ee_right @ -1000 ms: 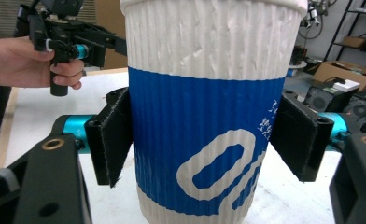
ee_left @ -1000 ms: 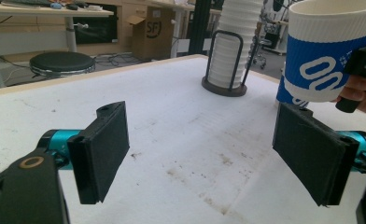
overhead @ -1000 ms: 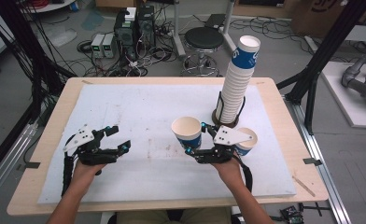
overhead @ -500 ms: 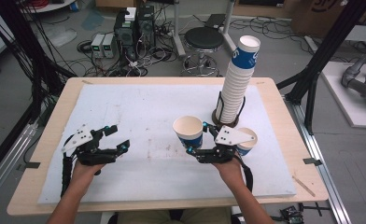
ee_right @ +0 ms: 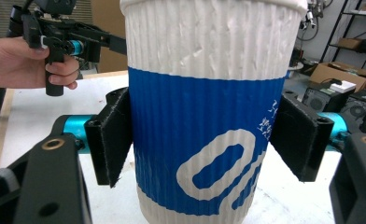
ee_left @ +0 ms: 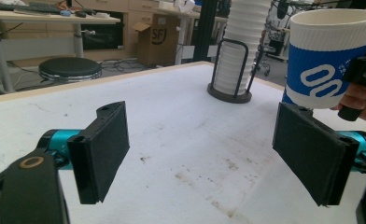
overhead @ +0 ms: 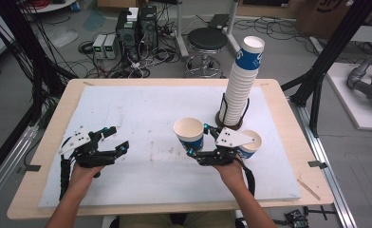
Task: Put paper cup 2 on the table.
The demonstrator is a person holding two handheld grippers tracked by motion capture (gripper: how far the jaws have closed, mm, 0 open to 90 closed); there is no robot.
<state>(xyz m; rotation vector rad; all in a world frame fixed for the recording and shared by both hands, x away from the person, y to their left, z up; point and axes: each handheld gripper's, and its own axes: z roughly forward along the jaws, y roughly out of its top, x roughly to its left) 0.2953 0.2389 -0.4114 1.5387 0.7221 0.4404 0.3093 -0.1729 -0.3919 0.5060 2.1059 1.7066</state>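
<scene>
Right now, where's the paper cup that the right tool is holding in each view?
High view: the held paper cup is at centre, left of the cup stack.
Left gripper view: top right, right of the stack.
Right gripper view: centre, between the pads.
Shared landmark: the white table mat.
</scene>
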